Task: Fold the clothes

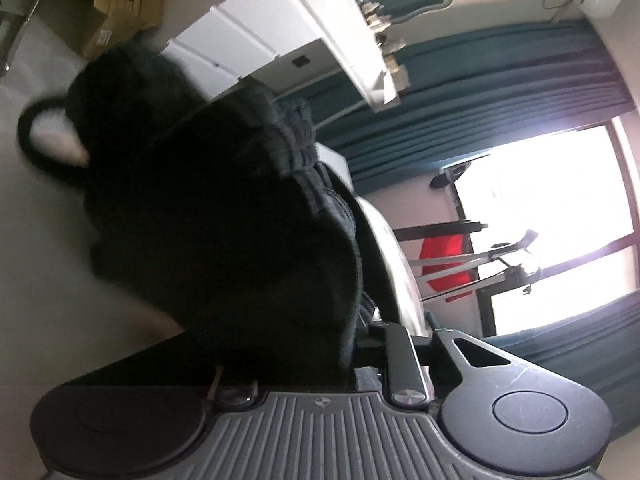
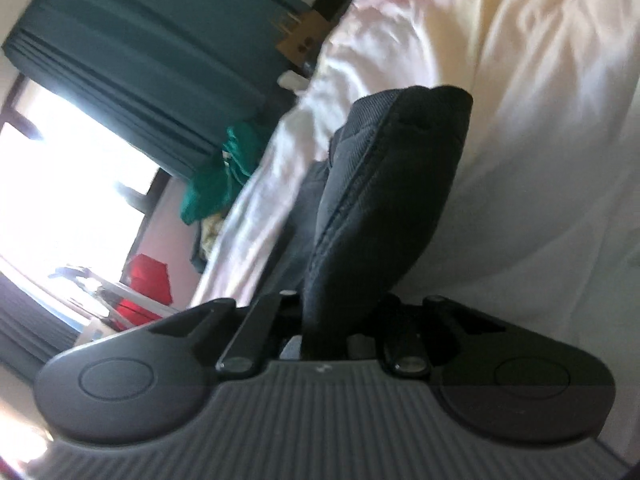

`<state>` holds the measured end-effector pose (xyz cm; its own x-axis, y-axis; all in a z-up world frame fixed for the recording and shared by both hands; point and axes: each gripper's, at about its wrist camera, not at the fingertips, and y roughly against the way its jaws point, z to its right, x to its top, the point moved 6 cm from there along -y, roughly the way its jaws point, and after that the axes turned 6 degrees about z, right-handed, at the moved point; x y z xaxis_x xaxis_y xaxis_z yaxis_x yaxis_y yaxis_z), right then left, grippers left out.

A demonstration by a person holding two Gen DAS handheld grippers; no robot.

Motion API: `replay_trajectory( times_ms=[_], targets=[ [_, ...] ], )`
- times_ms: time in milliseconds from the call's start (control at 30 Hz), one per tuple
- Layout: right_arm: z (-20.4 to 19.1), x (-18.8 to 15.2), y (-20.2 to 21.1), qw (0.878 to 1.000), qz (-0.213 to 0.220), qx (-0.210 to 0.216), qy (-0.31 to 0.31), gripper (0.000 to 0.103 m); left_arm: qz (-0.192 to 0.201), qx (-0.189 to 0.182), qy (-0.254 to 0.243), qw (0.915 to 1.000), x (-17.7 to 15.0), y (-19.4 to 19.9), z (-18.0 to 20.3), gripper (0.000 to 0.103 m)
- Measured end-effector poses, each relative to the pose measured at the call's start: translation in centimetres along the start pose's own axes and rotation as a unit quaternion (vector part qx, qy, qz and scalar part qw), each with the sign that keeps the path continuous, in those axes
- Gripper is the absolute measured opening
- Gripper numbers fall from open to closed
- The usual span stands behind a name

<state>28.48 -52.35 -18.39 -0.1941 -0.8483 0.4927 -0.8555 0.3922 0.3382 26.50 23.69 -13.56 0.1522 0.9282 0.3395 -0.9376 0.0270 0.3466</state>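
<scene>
Holding a dark garment (image 1: pixel 224 216) at two points, I have it bunched up and lifted above the pale bed sheet (image 2: pixel 540 160). In the left wrist view it fills most of the frame, a ribbed band — probably a waistband or cuff — gathered near the top, and the bulk sagging down toward the left gripper (image 1: pixel 352 360). The jaws there are drawn together on the fabric's edge, the cloth running straight into the narrow gap between them. In the right wrist view a thick folded wedge of the same dark cloth (image 2: pixel 380 208) rises out of the right gripper (image 2: pixel 324 332), whose jaws are likewise clamped on it, with the sheet lying crumpled behind.

Judging from this, I am still at the pick-up and spread stage; no fold is made yet.

The risks I see are these. Both grips look to sit on bunched layers rather than a single edge — if so, pulling the hands apart could spread a twisted lump instead of a flat panel. The right grip holds a thick wad, so a layer might slip free under tension. The loose sheet could also be dragged or caught if I lower too close. A loop of dark fabric (image 1: pixel 36 136) hangs off to the side in the left view and may tuck under when I lay the piece down.
</scene>
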Motion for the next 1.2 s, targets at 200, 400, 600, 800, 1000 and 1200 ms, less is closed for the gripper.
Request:
replay_trajectory(
  times_ms=[200,400,600,800,1000,1200],
  targets=[
    [1.1,1.5,4.6,0.999,-0.014,0.004,-0.041,0.010,0.013,-0.026,0.015,0.9995,0.7,5.5,0.5,0.020],
    [0.3,2.2,9.4,0.998,-0.053,0.005,-0.024,0.010,0.020,-0.030,0.016,0.9992,3.8,10.3,-0.3,0.020],
    [2.1,3.1,13.9,0.995,-0.082,0.001,-0.055,0.010,-0.008,0.047,-0.016,0.9987,4.3,14.7,-2.9,0.022],
    [3.2,3.0,15.6,0.993,-0.098,-0.008,-0.061,0.010,-0.049,0.105,-0.017,0.9931,3.8,13.9,-5.4,0.029],
    [6.1,2.7,15.6,0.985,-0.125,-0.033,-0.118,0.010,-0.060,0.130,-0.081,0.9864,2.9,15.7,-5.4,0.052],
    [6.4,2.5,15.3,0.984,-0.132,-0.037,-0.109,0.010,-0.053,0.182,-0.204,0.9606,0.9,19.3,-2.7,0.074]
  ],
)
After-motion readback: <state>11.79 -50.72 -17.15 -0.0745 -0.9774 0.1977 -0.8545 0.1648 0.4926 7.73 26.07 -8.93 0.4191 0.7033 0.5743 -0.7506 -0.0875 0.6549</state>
